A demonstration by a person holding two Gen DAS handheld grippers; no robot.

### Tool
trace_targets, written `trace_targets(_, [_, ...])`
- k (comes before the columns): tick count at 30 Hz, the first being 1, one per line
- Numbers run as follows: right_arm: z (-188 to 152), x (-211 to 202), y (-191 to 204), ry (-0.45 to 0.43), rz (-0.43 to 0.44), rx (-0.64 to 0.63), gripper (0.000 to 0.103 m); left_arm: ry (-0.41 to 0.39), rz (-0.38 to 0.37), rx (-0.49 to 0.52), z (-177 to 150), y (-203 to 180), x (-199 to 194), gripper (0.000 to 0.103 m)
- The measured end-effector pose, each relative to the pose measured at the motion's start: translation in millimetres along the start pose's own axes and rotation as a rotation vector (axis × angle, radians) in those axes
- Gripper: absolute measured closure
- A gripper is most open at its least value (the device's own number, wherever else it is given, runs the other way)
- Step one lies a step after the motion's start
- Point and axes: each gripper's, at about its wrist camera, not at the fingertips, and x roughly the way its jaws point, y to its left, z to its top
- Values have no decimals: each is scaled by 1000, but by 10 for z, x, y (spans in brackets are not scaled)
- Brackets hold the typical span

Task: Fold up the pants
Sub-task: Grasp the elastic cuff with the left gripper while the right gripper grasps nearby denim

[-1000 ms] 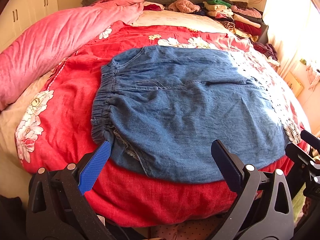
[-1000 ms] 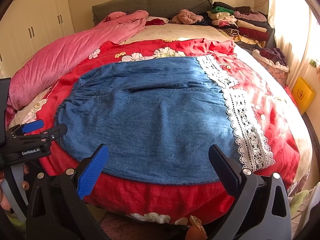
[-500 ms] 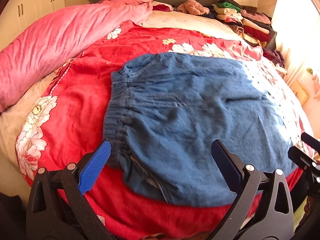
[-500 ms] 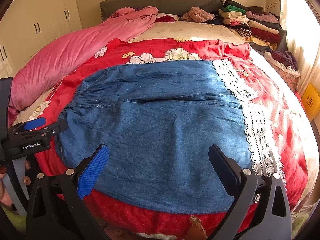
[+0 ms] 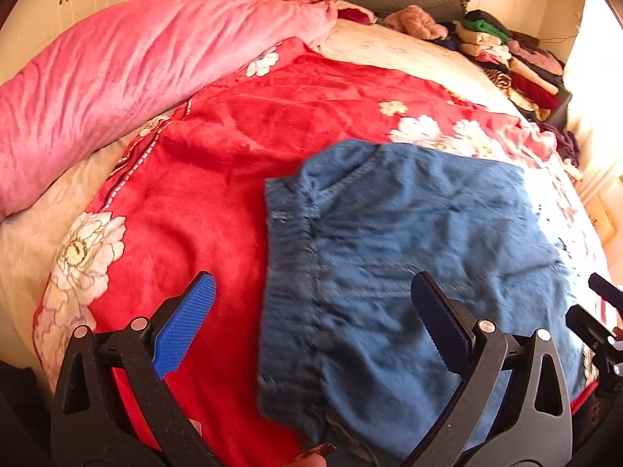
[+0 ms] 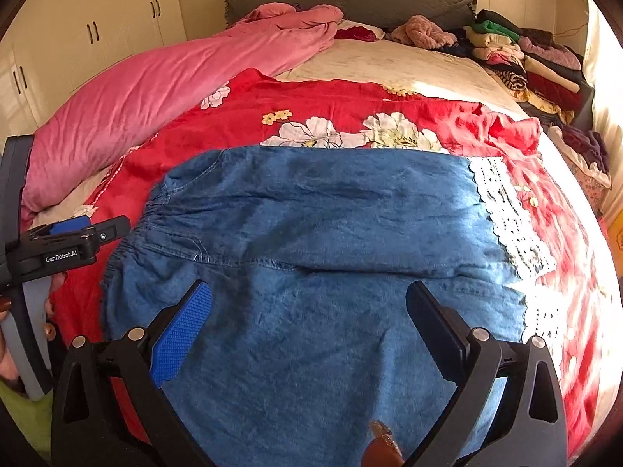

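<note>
The left hand-held gripper [image 5: 311, 319] is spread wide and holds nothing; it hovers over the waistband end of the pants [image 5: 409, 272]. The right hand-held gripper [image 6: 307, 319] is likewise wide and empty, above the near middle of the denim.

The pants [image 6: 311, 233] lie flat across a red blanket [image 6: 331, 105] on the bed, waistband to the left, lace hem [image 6: 510, 214] to the right. A pink quilt [image 6: 155, 89] lies at the far left; stacked clothes [image 6: 525, 54] sit at the far right.

Step in hand, as judged: approach for the first fold; no fold is yet visible. The next move calls for each gripper to descend onto a near edge of the denim, close on the cloth only, not the blanket beneath, and lift both points together so the fold stays even.
</note>
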Motion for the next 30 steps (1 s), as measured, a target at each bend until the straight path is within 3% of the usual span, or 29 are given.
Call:
trace_targets(10, [531, 533, 72, 24, -11, -114, 4, 45, 32, -22, 349, 246, 481, 8])
trace_targets(14, [756, 821, 48, 56, -14, -121, 4, 20, 45, 14, 471, 278, 637, 8])
trace_targets(20, [1027, 1230, 71, 114, -38, -178, 4, 62, 27, 33, 584, 342, 900, 8])
trace_targets(25, [1173, 1470, 161, 132, -29, -237, 4, 52, 23, 58, 603, 325, 990, 9])
trace_targets(28, [1244, 1617, 171, 148, -9, -242, 4, 33, 18, 88, 624, 264, 1009, 19])
trace_targets(30, [1280, 1700, 204, 150, -18, -265, 4, 30, -1, 98, 627, 234, 1035, 50])
